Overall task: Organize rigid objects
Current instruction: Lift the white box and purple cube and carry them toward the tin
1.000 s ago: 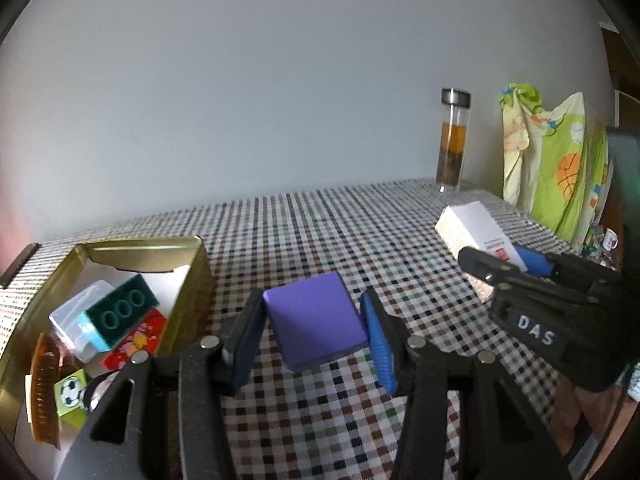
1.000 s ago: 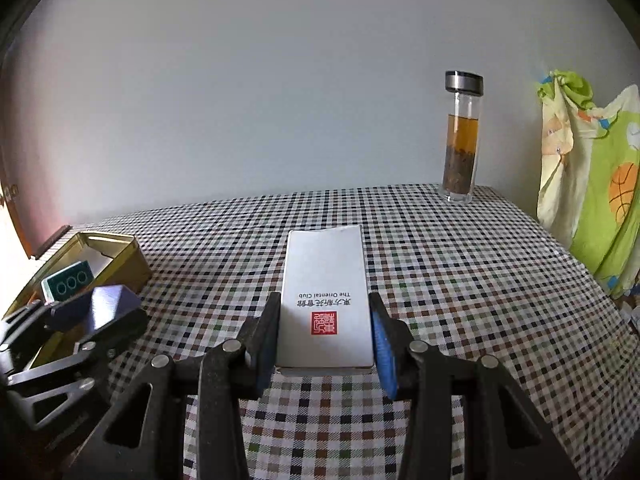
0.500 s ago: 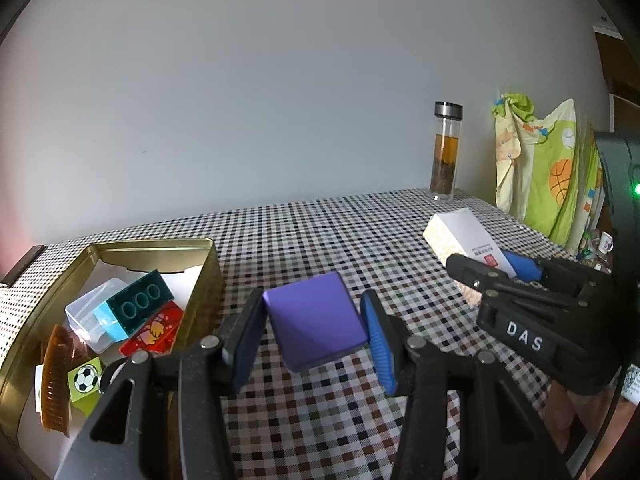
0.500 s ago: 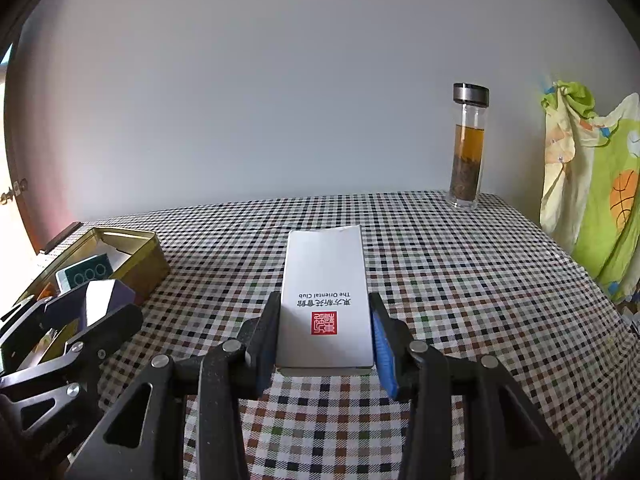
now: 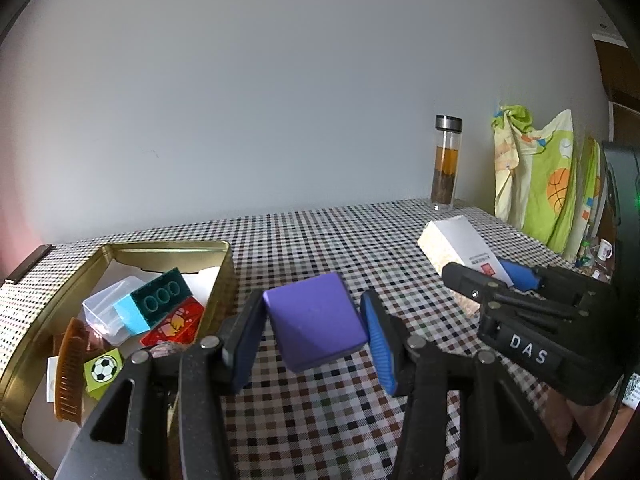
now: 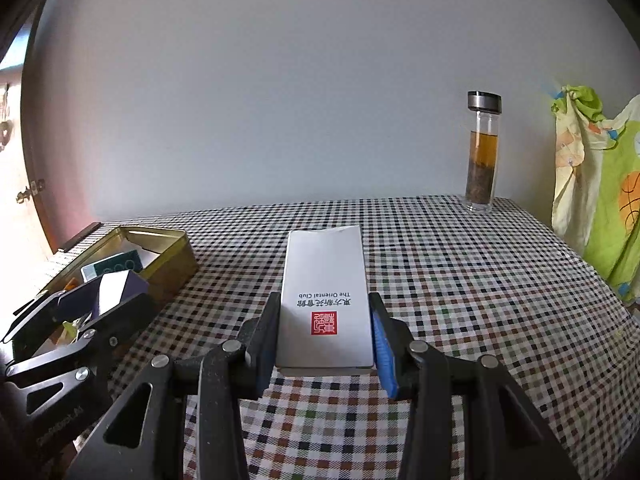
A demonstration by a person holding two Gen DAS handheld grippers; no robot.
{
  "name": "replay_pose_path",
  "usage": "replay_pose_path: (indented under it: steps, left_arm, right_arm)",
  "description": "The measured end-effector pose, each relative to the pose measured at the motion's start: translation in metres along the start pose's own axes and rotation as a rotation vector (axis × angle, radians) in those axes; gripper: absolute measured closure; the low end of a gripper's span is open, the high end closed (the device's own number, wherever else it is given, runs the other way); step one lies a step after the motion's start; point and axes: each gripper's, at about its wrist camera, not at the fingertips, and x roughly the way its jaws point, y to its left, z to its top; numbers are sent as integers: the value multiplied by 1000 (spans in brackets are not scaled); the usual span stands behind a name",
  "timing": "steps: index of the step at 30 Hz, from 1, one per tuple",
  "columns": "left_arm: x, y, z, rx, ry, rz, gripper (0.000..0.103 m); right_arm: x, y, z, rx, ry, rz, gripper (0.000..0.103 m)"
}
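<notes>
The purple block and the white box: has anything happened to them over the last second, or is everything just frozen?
Little changed. Both grippers drifted a little across the checked table, so the gold tin and the bottle shifted in view. Nothing was picked up or let go: the left gripper stays shut on the purple block, the right gripper on the white box. The tin's contents lie as before.

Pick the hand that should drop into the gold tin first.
Left. Its gripper holds the purple block right beside the gold tin; the right gripper, with the white carton, sits farther off.
</notes>
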Motion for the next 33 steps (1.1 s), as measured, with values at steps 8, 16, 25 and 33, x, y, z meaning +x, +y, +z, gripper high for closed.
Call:
replay_pose_path:
  steps: [8,16,25,33]
  left_arm:
    - [-7,7,-3,-13,-15,6,55]
    - [-15,13,-6,-20,-20,8,55]
    - [-25,20,-10,-20,-42,25,55]
    - [-32,31,-13,-33,-60,40,55]
  right_arm:
    - [-9,11,-2,-15,-25,21,59]
    - [-15,24,-5,-27,-25,54,59]
    - [-17,33,-6,-37,-38,76,59]
    - [-20,41,-7,-38,-52,97,59]
